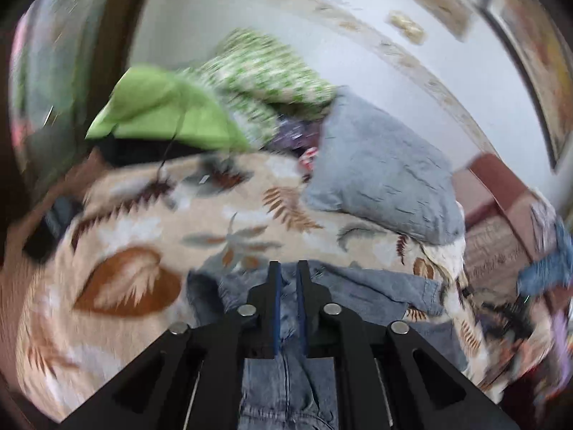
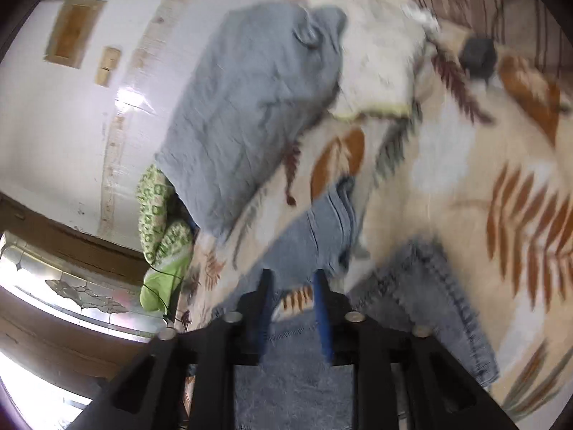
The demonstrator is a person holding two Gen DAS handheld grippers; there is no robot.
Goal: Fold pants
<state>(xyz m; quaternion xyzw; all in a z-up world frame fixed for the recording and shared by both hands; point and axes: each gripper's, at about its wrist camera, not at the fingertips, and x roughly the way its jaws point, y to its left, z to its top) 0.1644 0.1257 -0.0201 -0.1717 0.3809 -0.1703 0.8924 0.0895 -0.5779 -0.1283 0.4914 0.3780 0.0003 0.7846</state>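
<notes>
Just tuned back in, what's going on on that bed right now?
A person is working a pair of blue jeans with two handheld grippers on a leaf-patterned bedspread. The left gripper has its jaws only slightly apart, with denim lying beneath and between them; whether the pads pinch it is unclear. The right gripper is open with nothing gripped, over the jeans' seamed edge. The jeans lie rumpled, not yet neatly folded. A grey pillow and green bedding sit behind.

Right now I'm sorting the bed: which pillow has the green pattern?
The green-patterned pillow, behind the green cloth by the wall; the grey pillow beside it is plain.
</notes>
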